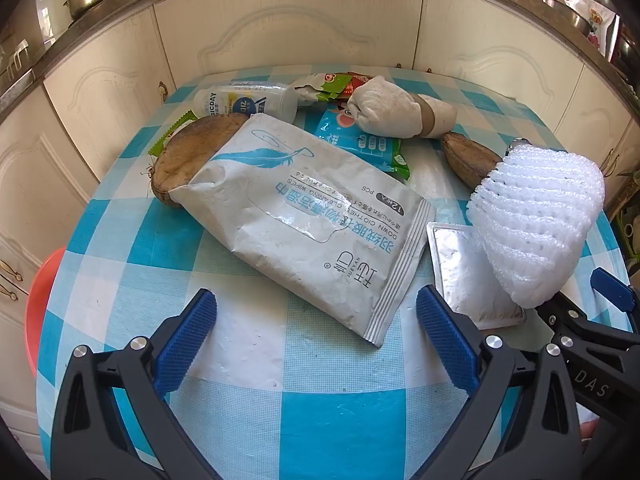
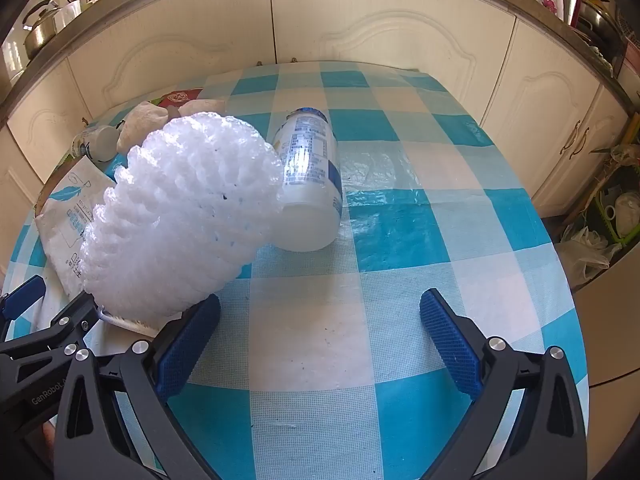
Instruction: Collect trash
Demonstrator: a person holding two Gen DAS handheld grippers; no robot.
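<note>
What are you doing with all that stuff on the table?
A person is about to collect trash with two handheld grippers. The left gripper hovers open before a wipes packet, the right gripper open near a white foam net and a tipped plastic bottle. Nothing is picked up yet.

We saw a glossy plastic tablecloth (image 2: 400,220), a matt, crinkled wipes pouch (image 1: 304,224), a white foam net sleeve (image 2: 184,216), a shiny foil blister pack (image 1: 460,272), a smooth plastic bottle (image 2: 312,184) and rough brown husks (image 1: 192,156).
</note>
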